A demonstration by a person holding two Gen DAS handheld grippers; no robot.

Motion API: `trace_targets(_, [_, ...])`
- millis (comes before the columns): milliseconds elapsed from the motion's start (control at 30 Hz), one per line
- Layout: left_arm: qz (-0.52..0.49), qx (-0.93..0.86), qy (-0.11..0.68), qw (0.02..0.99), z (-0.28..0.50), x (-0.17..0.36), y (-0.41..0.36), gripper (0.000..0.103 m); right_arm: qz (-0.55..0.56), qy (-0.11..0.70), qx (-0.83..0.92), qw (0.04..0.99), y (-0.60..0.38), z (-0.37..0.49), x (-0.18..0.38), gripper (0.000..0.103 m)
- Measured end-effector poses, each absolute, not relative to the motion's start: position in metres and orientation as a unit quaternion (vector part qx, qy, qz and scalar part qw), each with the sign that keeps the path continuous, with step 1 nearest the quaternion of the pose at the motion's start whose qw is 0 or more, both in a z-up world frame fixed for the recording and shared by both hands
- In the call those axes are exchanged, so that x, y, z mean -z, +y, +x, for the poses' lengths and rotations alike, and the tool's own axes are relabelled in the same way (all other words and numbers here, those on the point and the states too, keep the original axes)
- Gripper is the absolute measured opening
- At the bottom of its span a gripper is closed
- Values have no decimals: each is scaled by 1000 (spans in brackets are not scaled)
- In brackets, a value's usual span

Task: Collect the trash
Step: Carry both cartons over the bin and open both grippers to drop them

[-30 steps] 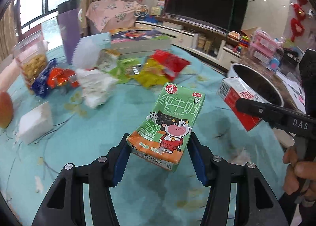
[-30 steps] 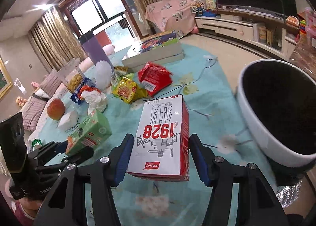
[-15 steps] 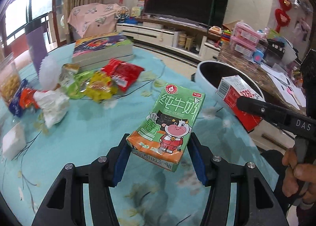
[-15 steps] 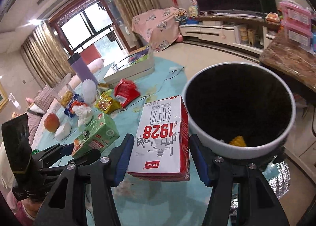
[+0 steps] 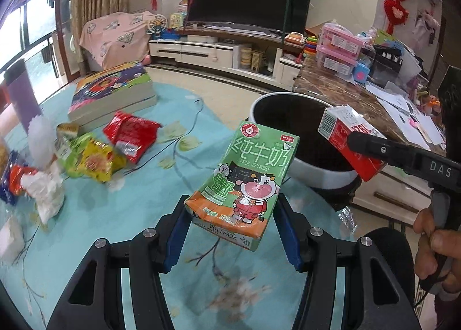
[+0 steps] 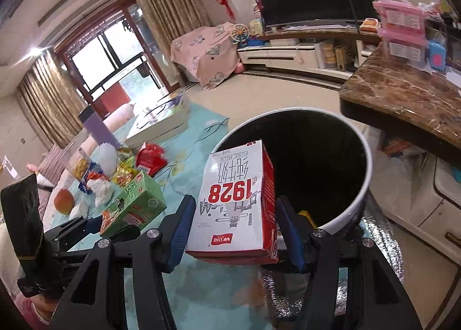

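1. While both cartons hang clear of the desk (image 5: pixel 138 203), the step in hand looks like carrying them to the trash bin (image 6: pixel 357 203), which stands just off the desk edge.
2. Left gripper (image 5: pixel 232 232): closed on the green milk carton (image 5: pixel 245 177), pinched at its lower end and tilted toward 1 o'clock; in the left view the bin rim (image 5: pixel 322 178) sits at 2 o'clock, near but not under the carton.
3. Right gripper (image 6: pixel 233 236): clamped on the red-and-white milk carton (image 6: pixel 236 203), its top already over the bin's near rim; the dark mouth fills the right view from 12 to 2 o'clock, with something yellow (image 6: pixel 306 214) lying inside.
4. Next, I judge, the right gripper should go slightly further over the opening before its jaws part, so the carton cannot catch the rim.
5. After that, the green carton needs a swing toward 2 o'clock.
6. Snack wrappers (image 5: pixel 98 160) and crumpled tissue (image 5: pixel 46 191) lie at 9 to 10 o'clock on the desk, not yet collected.
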State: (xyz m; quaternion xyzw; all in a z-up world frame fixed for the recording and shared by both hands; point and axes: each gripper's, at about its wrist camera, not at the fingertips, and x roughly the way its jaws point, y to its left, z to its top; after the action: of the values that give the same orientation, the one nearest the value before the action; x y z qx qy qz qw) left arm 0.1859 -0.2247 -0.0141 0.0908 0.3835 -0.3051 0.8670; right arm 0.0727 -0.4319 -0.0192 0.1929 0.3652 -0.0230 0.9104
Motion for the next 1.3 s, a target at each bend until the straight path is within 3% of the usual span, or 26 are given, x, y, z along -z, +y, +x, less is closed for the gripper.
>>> trace_targets(1300, [171, 319, 403, 840, 236, 26, -347, 56, 215, 387, 45, 896, -506, 101, 39, 58])
